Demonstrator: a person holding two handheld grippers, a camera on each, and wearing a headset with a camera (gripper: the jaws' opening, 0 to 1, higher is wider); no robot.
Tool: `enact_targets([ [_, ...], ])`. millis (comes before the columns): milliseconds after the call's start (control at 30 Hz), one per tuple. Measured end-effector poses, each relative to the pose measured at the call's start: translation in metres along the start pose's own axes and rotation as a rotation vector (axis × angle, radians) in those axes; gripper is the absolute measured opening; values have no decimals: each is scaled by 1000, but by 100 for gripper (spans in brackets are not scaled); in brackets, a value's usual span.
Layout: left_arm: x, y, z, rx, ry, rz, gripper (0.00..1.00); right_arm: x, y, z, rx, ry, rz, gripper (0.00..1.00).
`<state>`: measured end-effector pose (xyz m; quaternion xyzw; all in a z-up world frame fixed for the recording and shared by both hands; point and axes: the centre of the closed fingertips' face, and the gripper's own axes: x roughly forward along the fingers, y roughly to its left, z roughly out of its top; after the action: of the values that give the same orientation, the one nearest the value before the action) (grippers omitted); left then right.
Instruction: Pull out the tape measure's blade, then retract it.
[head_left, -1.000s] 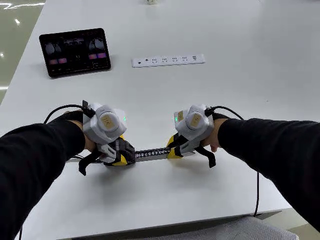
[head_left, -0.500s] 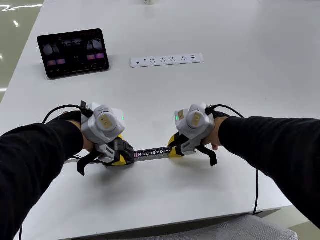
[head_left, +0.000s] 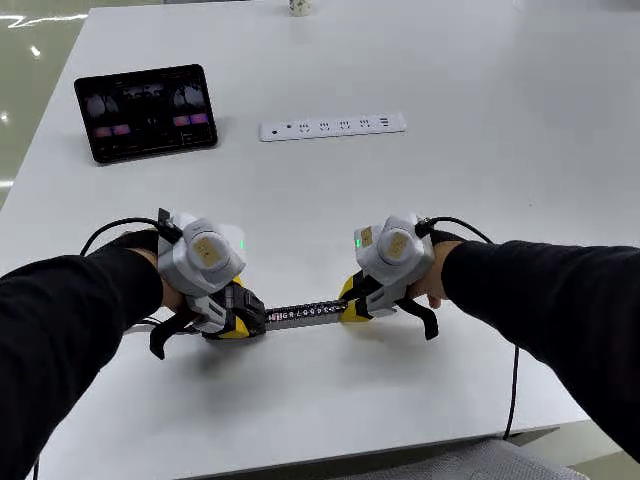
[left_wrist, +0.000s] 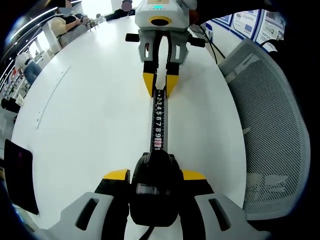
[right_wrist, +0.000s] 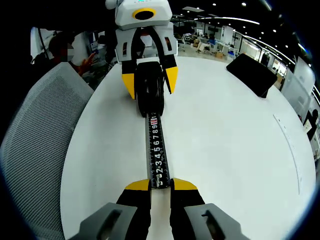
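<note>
Two grippers share the tape measure (head_left: 250, 310), lying on the worktop (head_left: 450, 150) on the person's side of the power strip (head_left: 332, 126). The left gripper (head_left: 238, 320) pinches its case (left_wrist: 154, 192), probably stiff and rather heavy. The right gripper (right_wrist: 160, 185) pinches the thin, likely springy blade (right_wrist: 156, 145) at the tip, which seems the safest hold.

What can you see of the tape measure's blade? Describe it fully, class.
The narrow pale blade, printed with black numerals and red marks by the black case, runs straight along the white table, partly pulled out. The left gripper holds the case in its jaws; the right gripper pinches the blade's tip.
</note>
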<state>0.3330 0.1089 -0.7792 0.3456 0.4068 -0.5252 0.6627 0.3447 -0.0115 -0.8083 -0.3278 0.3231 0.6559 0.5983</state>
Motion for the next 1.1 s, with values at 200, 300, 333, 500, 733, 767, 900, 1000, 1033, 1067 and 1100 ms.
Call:
enact_targets([
  [200, 0, 0, 1, 0, -1, -1, 32, -1, -1, -4, 2, 5, -4, 10],
  [300, 0, -1, 1, 0, -2, 0, 32, -2, -1, -5, 2, 7, -5, 10],
  [333, -1, -1, 1, 0, -3, 0, 32, -2, -1, -5, 1, 8, -4, 10],
  [500, -1, -1, 1, -1, -6, 1, 32, -4, 0, -10, 0, 12, -2, 10],
  [733, -1, -1, 1, 0, -7, 4, 32, -9, -1, -14, 5, 19, -8, 10],
  [767, -1, -1, 1, 0, -8, 4, 32, -10, -1, -14, 6, 20, -8, 10],
  [900, -1, -1, 2, -1, -9, 3, 32, -12, -1, -17, 13, 19, -9, 10],
  [1000, -1, -1, 2, -2, -10, 1, 32, -14, -1, -19, 19, 20, -12, 10],
  [1033, -1, -1, 2, -3, -10, 0, 32, -14, -1, -19, 20, 19, -13, 10],
  [1067, -1, -1, 2, -3, -11, 0, 32, -15, -2, -20, 22, 19, -13, 10],
  [1100, -1, -2, 2, -3, -10, 0, 32, -15, -2, -21, 22, 19, -13, 10],
])
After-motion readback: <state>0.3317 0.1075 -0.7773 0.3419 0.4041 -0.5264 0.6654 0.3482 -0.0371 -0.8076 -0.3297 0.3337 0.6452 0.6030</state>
